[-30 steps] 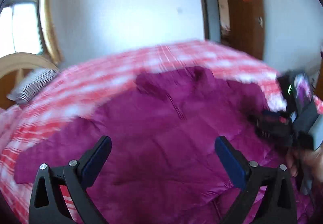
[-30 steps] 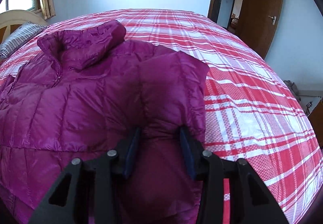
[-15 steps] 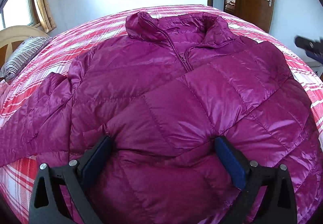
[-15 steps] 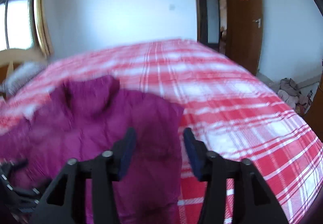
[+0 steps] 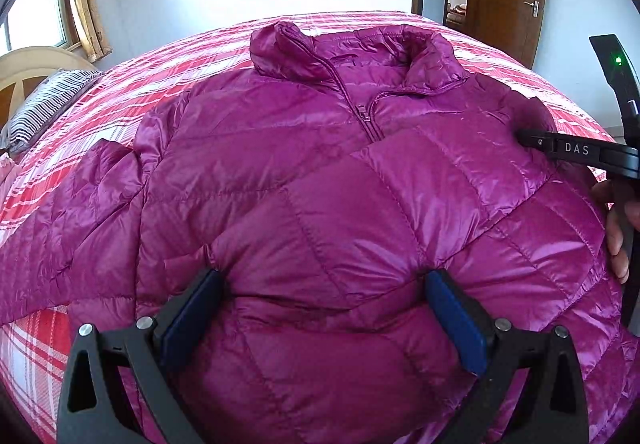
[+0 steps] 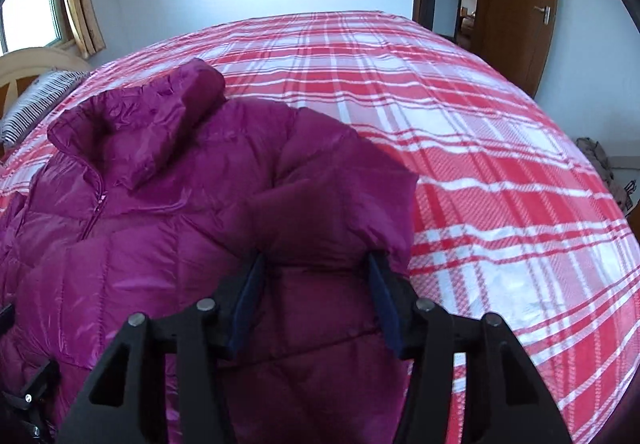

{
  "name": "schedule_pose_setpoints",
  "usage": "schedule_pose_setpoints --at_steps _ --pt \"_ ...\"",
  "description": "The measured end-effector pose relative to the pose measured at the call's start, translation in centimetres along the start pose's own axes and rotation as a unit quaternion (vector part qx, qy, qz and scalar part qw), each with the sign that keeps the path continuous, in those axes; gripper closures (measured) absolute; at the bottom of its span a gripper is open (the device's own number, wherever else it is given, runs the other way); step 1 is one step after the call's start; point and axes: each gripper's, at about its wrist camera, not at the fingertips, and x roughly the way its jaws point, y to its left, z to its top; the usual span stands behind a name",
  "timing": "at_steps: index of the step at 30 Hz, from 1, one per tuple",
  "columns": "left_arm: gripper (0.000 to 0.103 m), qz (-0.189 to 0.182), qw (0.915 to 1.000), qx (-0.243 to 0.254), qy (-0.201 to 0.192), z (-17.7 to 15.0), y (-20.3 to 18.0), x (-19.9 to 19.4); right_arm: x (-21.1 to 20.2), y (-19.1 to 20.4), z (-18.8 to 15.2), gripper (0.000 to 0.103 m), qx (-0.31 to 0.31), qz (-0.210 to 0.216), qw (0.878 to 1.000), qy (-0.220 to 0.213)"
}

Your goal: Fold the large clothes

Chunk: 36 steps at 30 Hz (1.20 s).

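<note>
Magenta puffer jacket (image 5: 320,180) lay front-up on the plaid bed (image 6: 460,116), right sleeve folded across the chest. Left tongs (image 5: 322,308) spread wide, pressed into the hem. Right tongs (image 6: 316,304) closing around the sleeve fold. Left sleeve, lower left, unfolded.

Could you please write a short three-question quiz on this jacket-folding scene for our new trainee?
1. True or false: the purple jacket lies front up on the plaid bed cover, zip partly open at the collar.
2. Which sleeve is folded across the jacket's front? A) the one by the right gripper B) the one by the striped pillow C) neither
3. Fill in: puffy fabric bulges between the wide-set blue pads of the left ____.

Key: 1 true; 2 A; 3 gripper.
</note>
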Motion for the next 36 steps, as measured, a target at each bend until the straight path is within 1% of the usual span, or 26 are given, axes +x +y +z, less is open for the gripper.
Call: schedule_pose_setpoints --at_steps 6,13,15,16,17,19,21,24,27,29,32,34,36 --pt "0.001 0.0 1.0 0.0 -0.001 0.0 0.1 0.0 0.2 0.8 -0.1 0.046 -0.014 -0.019 1.0 0.004" --pt "0.001 -0.001 1.0 -0.001 0.001 0.1 0.2 0.2 0.3 0.7 0.1 0.046 -0.016 -0.024 1.0 0.004" --pt "0.001 -0.002 1.0 -0.003 0.002 0.1 0.3 0.2 -0.1 1.1 0.1 0.046 -0.025 -0.037 0.999 0.006" --pt "0.001 -0.003 1.0 -0.004 0.002 0.1 0.3 0.2 -0.5 1.4 0.4 0.046 -0.027 -0.046 0.999 0.008" --pt "0.001 -0.004 1.0 -0.005 0.002 0.2 0.4 0.3 -1.4 1.6 0.4 0.045 -0.021 -0.042 0.999 0.005" --pt "0.001 -0.005 1.0 -0.005 0.002 0.1 0.4 0.2 -4.4 2.1 0.4 0.042 -0.003 -0.002 1.0 -0.009" --pt "0.001 -0.005 1.0 -0.005 0.001 0.2 0.4 0.2 -7.1 3.6 -0.2 0.039 -0.015 0.005 1.0 -0.025" --pt "0.001 -0.005 1.0 -0.006 0.001 0.2 0.4 0.3 -8.9 5.7 -1.8 0.037 -0.039 0.014 0.999 -0.033" --pt "0.001 -0.005 1.0 -0.006 0.001 0.1 0.3 0.2 -8.3 7.0 -3.9 0.037 -0.049 0.021 0.998 -0.016" --pt "0.001 -0.005 1.0 -0.005 0.001 0.2 0.3 0.2 -7.0 7.4 -5.3 0.037 -0.055 0.019 0.998 -0.001" --pt "0.001 -0.005 1.0 -0.005 0.001 0.2 0.3 0.2 -5.9 7.2 -6.2 0.037 -0.051 0.02 0.998 0.005" --pt "0.001 -0.006 1.0 -0.006 0.001 0.1 0.3 0.2 -5.3 7.2 -6.1 0.035 -0.051 0.021 0.998 0.016" --pt "0.001 -0.006 1.0 -0.005 0.002 0.1 0.3 0.2 -4.8 7.3 -6.1 0.034 -0.054 0.017 0.998 0.016"
